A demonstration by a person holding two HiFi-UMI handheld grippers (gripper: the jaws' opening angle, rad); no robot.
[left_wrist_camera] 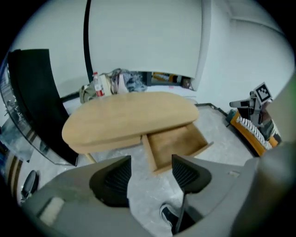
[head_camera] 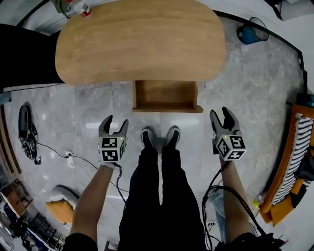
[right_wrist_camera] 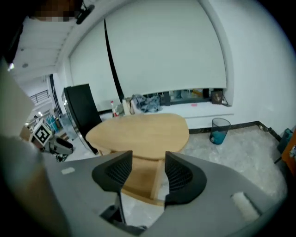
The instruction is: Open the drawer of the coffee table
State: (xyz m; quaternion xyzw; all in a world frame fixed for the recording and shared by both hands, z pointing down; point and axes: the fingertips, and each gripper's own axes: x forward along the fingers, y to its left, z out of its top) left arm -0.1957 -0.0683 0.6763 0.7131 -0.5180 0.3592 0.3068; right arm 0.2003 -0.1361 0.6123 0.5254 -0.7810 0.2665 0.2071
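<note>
The coffee table [head_camera: 140, 39] has an oval light-wood top. Its drawer [head_camera: 167, 95] stands pulled out toward me from the front edge, and its inside looks empty. My left gripper [head_camera: 116, 121] hangs open above the floor, short of the drawer's left corner, with nothing between its fingers. My right gripper [head_camera: 220, 112] is also open and empty, just right of the drawer's front. In the left gripper view the table [left_wrist_camera: 129, 120] and drawer [left_wrist_camera: 175, 143] lie beyond the parted jaws [left_wrist_camera: 150, 169]. In the right gripper view the drawer [right_wrist_camera: 138, 178] shows between the open jaws [right_wrist_camera: 148, 169].
My shoes [head_camera: 159, 137] stand on the grey tile floor just before the drawer. A blue bin [head_camera: 252, 33] sits beyond the table at the right. A striped cushion on an orange seat [head_camera: 294, 162] is at the right, cables [head_camera: 68, 157] at the left, a bottle [head_camera: 81, 9] behind the table.
</note>
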